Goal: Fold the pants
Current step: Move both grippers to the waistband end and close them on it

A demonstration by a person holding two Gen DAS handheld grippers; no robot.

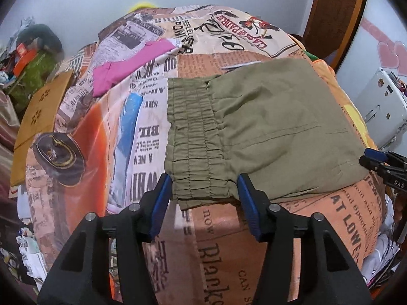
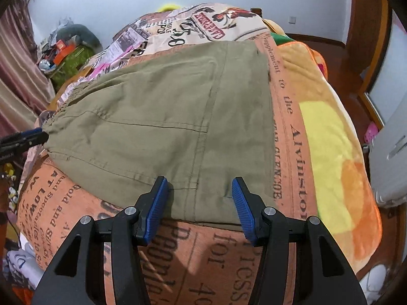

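Pants: my olive pants (image 1: 267, 117) lie folded near the bed (image 1: 216, 241) front edge.
Left tongs (image 1: 204, 198): released, straddling the waistband corner.
Right tongs (image 2: 199, 200): released, straddling the near hem.

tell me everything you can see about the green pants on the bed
The pants are olive-green woven cloth, cotton by the look, already folded into a compact flat rectangle on the newspaper-print bedspread. A gathered elastic waistband with rows of stitching forms one end; straight seams and a slanted pocket line cross the smooth part. The left gripper straddles the waistband's near corner and the right gripper the near edge at the other end, both with jaws apart, neither pinching cloth.
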